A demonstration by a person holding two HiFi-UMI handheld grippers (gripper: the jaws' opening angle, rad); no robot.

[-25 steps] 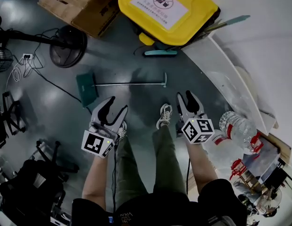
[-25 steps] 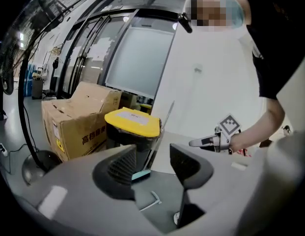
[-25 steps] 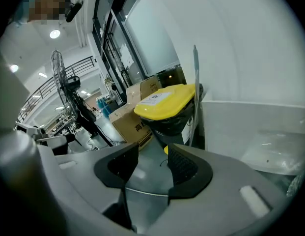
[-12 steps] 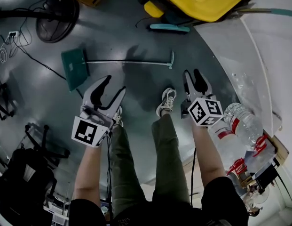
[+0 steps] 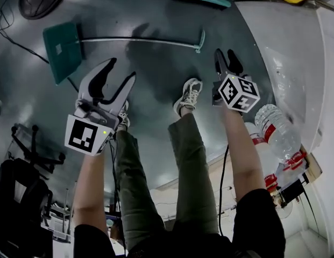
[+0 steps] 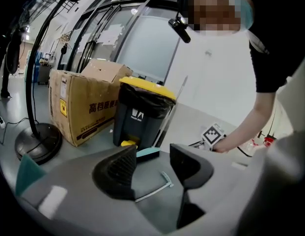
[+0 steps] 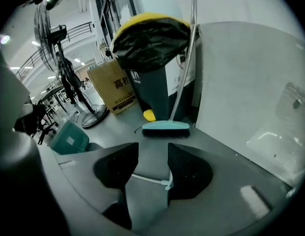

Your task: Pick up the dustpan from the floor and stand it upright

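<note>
Left gripper (image 5: 121,70) and right gripper (image 5: 226,55) lower than before; one dustpan (image 5: 62,50) flat.

Dustpan (image 5: 62,50) lies flat on floor (image 5: 27,95) — broom (image 7: 165,127) stands behind it, beside bin (image 7: 150,53).

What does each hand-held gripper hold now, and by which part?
Nothing is held. The left hand-held gripper and the right hand-held gripper both stand open and empty. The dustpan lies flat on the floor, not gripped.

The floor (image 5: 156,15) is smooth and glossy. The dustpan (image 5: 60,50) looks like matt green plastic, its handle (image 5: 140,41) like shiny metal. The box (image 6: 83,107) is cardboard.
</note>
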